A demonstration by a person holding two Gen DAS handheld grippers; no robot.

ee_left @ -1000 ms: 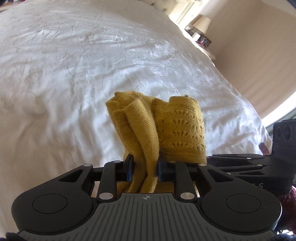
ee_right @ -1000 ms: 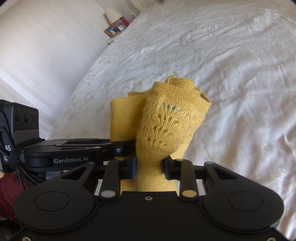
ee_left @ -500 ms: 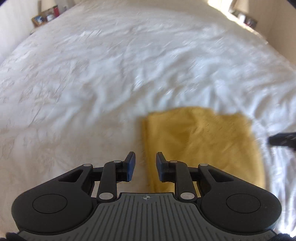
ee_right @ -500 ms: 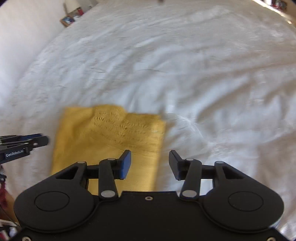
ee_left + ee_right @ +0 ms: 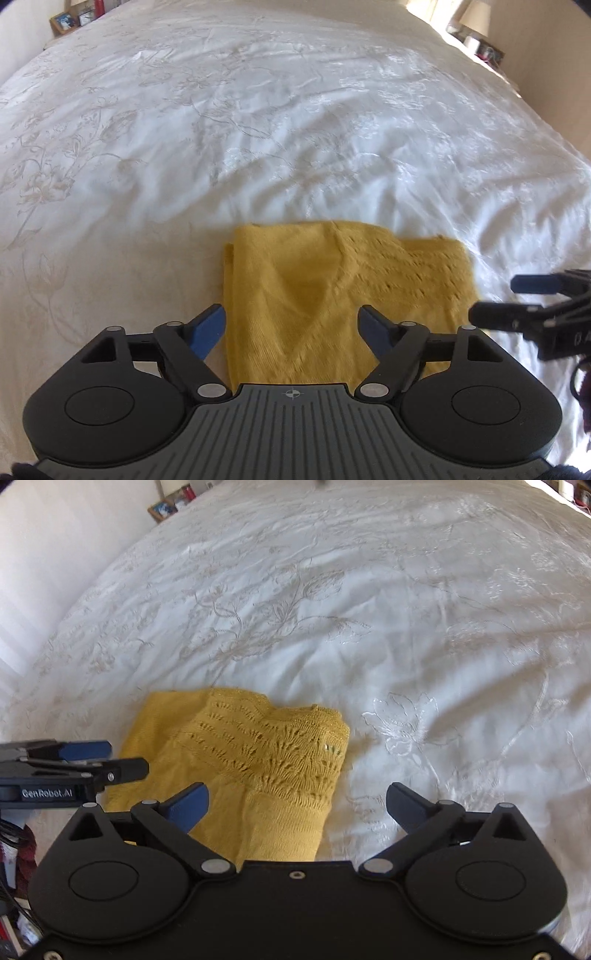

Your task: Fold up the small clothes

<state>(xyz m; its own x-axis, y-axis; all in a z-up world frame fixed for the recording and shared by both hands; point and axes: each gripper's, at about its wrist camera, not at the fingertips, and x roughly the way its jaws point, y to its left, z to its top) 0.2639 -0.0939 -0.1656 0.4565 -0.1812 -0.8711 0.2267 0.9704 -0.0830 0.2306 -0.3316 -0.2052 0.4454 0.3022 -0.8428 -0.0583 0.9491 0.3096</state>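
- Jaws of both grippers are spread wide and grasp nothing: the left gripper (image 5: 291, 328) hangs over the near edge of the yellow knit garment (image 5: 343, 299), the right gripper (image 5: 297, 806) over its right edge.
- Folded into a rough rectangle, the garment lies flat on the bed (image 5: 258, 129), its lace-patterned panel (image 5: 273, 746) on top.
- White embroidered bedding surrounds it.
- Picture frames (image 5: 70, 20) stand beyond the bed's far corner.

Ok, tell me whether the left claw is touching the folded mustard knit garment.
Cannot tell: in the left wrist view the left claw hangs open around the garment, no contact or gap plainly visible.
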